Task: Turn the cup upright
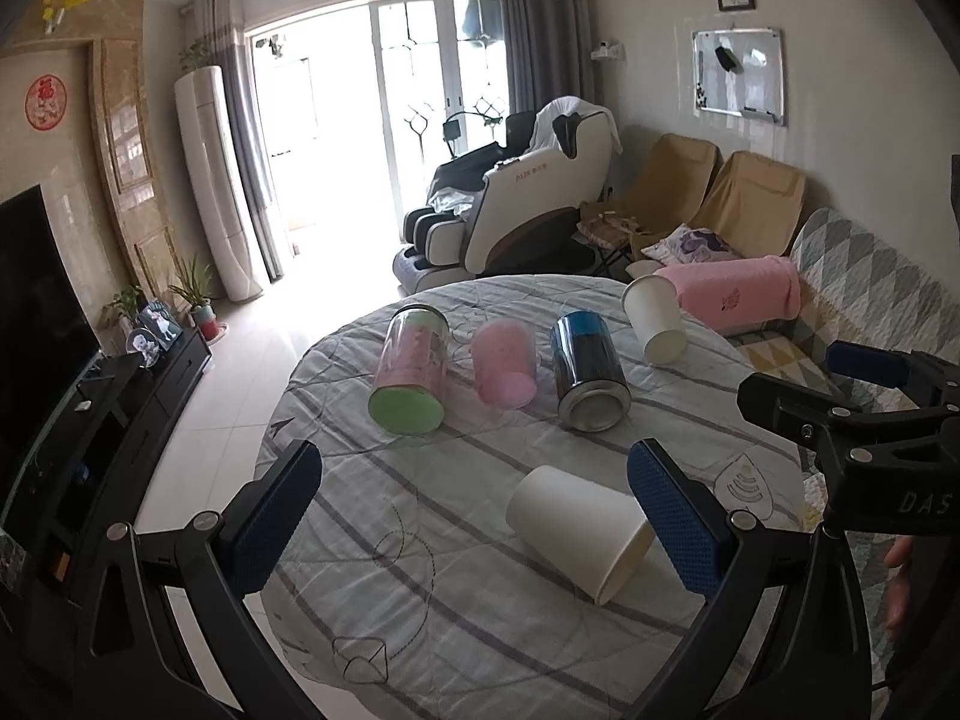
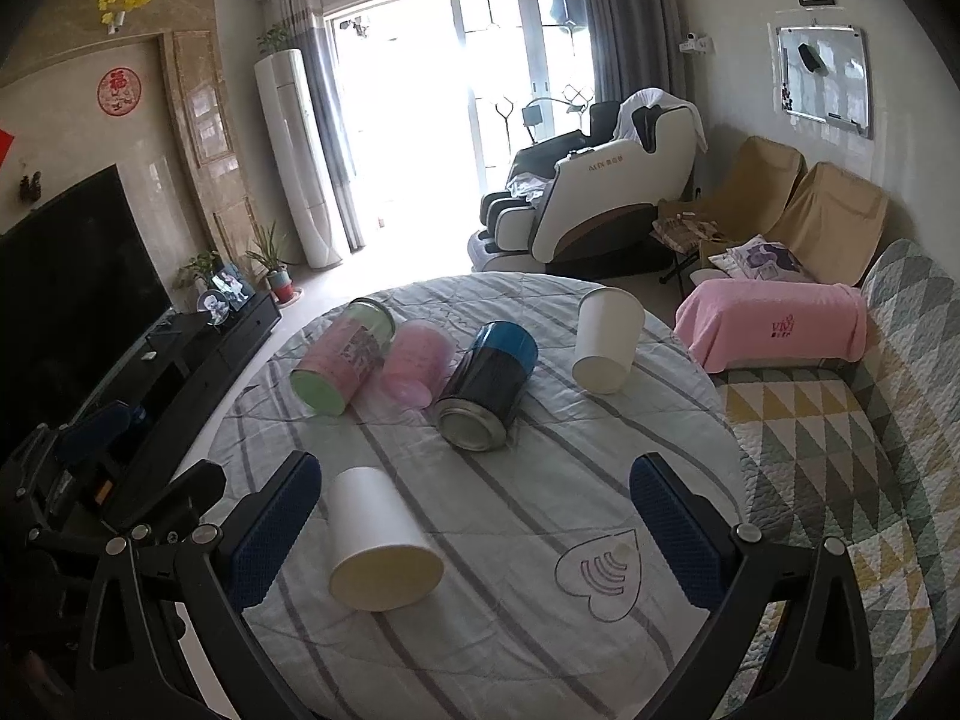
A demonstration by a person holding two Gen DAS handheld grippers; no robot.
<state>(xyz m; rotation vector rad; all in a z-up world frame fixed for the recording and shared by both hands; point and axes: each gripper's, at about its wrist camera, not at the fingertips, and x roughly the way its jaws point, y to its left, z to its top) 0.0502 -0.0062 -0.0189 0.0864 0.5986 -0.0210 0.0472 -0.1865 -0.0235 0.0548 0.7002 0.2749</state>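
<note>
I see a bright balcony door washing the tiled floor in glare, grey curtains either side. A TV fills the left wall above a dark console. A massage chair sits by the door, and a quilted sofa (pink blanket on it) runs under a whiteboard.

2 white paper cups, 1 pink cup, 1 clear jar, 1 metal can, 2 claws

home living room | sofa | TV | massage chair
</note>
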